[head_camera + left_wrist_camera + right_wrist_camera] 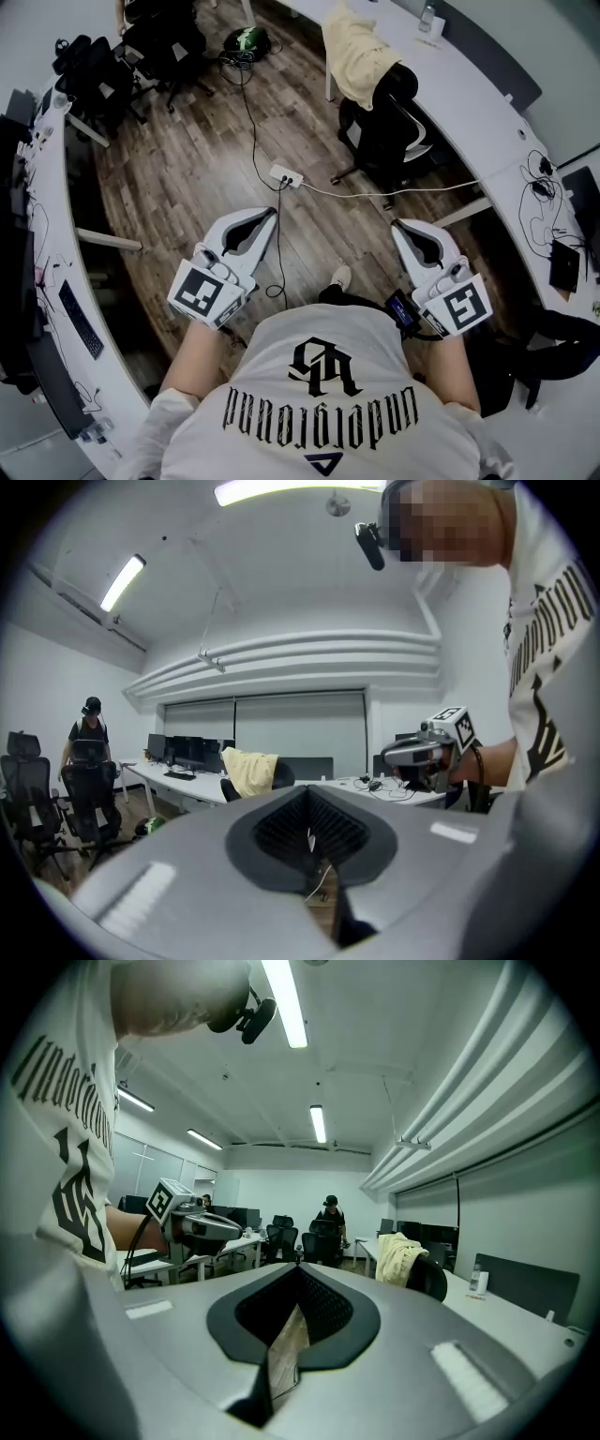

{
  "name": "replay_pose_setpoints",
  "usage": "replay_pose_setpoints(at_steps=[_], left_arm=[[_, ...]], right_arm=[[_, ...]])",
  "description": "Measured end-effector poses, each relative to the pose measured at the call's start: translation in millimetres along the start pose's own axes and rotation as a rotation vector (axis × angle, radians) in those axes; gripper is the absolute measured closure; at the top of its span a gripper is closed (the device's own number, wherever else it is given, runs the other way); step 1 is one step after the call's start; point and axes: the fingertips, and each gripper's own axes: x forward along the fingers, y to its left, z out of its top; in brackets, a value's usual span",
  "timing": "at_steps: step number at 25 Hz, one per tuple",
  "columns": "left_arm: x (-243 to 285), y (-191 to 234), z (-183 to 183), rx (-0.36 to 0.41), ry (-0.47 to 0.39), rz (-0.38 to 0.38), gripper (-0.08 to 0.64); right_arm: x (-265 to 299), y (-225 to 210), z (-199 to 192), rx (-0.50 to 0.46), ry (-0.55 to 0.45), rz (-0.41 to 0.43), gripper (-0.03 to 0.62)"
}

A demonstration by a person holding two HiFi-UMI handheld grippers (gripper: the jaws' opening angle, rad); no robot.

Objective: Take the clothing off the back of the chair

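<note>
Far ahead by the curved desk (pixel 469 112), a black chair (pixel 394 131) is carrying yellow clothing (pixel 361 52) over its back, sitting well apart at one o'clock from the left gripper (pixel 267 216) and twelve from the right gripper (pixel 401 225). Both are pointing forward, level, side by side, with jaws closed and empty.

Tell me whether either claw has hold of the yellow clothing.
No, the yellow clothing hangs on the back of the chair well ahead, while the left claw and right claw are shut on nothing.
</note>
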Motion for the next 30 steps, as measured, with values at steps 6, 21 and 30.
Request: replay_pose_setpoints(at_steps=[6,21,30], left_arm=[[72,18,6,-0.002,0.006,0.007,0.509],[181,50,14,-0.004,-0.006,-0.019,0.509],[239,92,16,0.013,0.004,-0.064,0.508]], right_arm=[[12,-69,2,-0.019,-0.009,0.023,0.588],[35,-164,-2,-0.063,0.003,0.008,0.586],[72,-206,-1,-0.071,0.023,-0.027,0.584]])
